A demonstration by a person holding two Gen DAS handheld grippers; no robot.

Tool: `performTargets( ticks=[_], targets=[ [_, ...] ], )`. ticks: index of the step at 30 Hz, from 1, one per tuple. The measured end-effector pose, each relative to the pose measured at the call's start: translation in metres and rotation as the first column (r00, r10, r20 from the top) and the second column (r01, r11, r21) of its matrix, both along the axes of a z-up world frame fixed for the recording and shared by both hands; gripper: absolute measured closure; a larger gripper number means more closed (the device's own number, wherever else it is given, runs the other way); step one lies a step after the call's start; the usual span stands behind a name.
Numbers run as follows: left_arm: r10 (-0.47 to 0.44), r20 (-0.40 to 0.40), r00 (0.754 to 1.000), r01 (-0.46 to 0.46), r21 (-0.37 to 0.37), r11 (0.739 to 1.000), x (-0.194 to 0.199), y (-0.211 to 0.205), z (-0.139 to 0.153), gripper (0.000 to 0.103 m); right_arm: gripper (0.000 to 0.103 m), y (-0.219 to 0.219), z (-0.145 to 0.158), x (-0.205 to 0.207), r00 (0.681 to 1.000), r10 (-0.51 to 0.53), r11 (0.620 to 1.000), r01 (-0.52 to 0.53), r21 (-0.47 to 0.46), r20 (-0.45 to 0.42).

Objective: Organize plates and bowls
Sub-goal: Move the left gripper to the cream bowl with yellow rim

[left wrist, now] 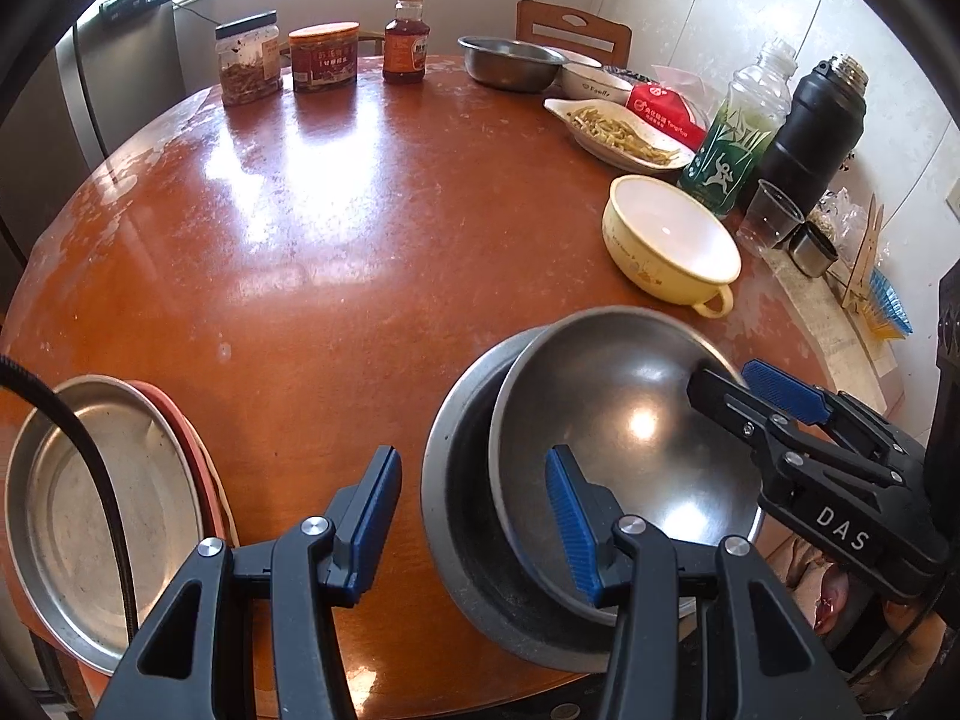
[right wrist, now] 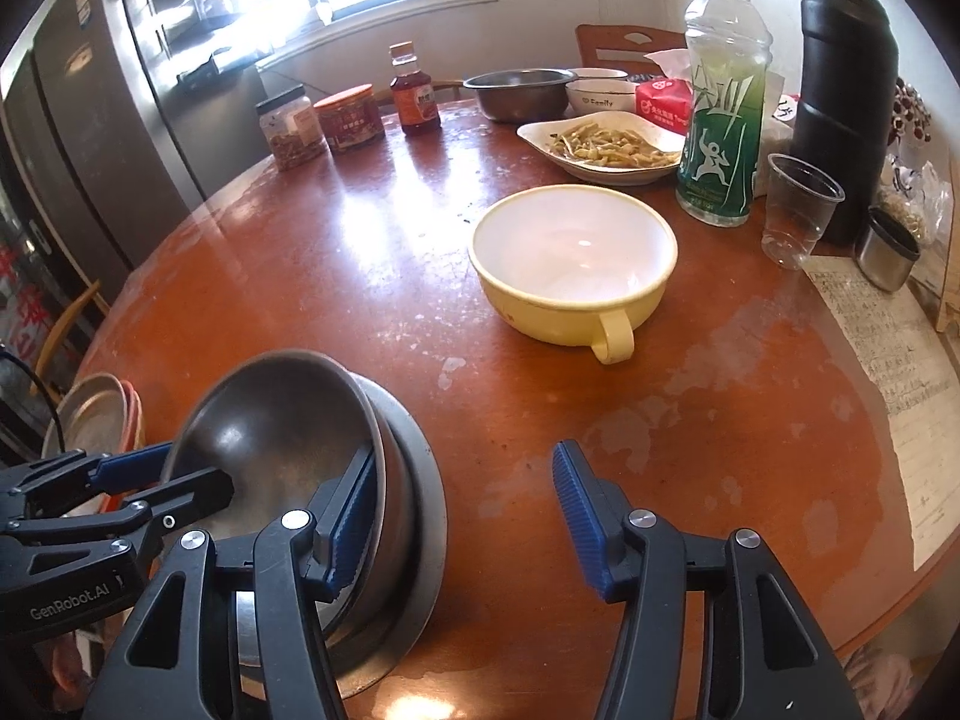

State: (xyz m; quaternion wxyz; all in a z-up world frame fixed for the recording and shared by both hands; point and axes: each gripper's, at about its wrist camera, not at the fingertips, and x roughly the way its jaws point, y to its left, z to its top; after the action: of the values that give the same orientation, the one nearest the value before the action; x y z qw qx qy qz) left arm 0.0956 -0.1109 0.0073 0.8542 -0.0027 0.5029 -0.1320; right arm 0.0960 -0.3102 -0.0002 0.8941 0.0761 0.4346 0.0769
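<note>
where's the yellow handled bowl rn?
The pale yellow bowl with a loop handle sits upright on the round brown wooden table, centre of the right wrist view, nearer the camera than the green-labelled clear plastic bottle and beyond the stacked steel bowls.

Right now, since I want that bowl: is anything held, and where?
Nothing is held. The left gripper and right gripper straddle the top steel bowl at opposite sides of its rim, jaws open, not clamping it.
</note>
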Motion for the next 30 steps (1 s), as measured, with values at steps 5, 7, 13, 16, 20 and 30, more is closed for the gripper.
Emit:
performTargets(
  ticks=[5, 7, 13, 16, 20, 30],
  targets=[
    [0.003, 0.021, 1.000, -0.003, -0.004, 1.000, 0.006, -0.002, 0.015, 0.053, 0.039, -0.002, 0.009, 0.003, 1.000, 0.016, 1.000, -0.016, 0.018, 0.003],
    [0.003, 0.027, 1.000, -0.003, -0.008, 1.000, 0.010, -0.003, 0.020, 0.053, 0.039, -0.003, 0.013, 0.005, 1.000, 0.025, 0.999, -0.025, 0.021, 0.008],
    [0.003, 0.038, 0.999, -0.003, -0.006, 1.000, 0.019, -0.010, 0.030, 0.053, 0.039, -0.009, 0.026, 0.005, 0.998, 0.051, 0.998, -0.052, 0.045, 0.028],
    [-0.003, 0.050, 0.999, 0.003, 0.000, 1.000, 0.023, -0.017, 0.037, 0.053, 0.039, -0.019, 0.035, 0.007, 0.998, 0.030, 0.998, -0.032, 0.054, 0.051],
    [-0.012, 0.064, 0.998, 0.011, 0.007, 1.000, 0.027, -0.024, 0.043, 0.053, 0.038, -0.031, 0.042, 0.011, 0.998, 0.001, 0.999, -0.004, 0.053, 0.068],
    [-0.040, 0.070, 0.997, 0.039, 0.015, 0.999, 0.046, -0.048, 0.050, 0.052, 0.032, -0.058, 0.049, 0.027, 0.994, -0.056, 0.998, 0.052, 0.041, 0.091]
  ],
)
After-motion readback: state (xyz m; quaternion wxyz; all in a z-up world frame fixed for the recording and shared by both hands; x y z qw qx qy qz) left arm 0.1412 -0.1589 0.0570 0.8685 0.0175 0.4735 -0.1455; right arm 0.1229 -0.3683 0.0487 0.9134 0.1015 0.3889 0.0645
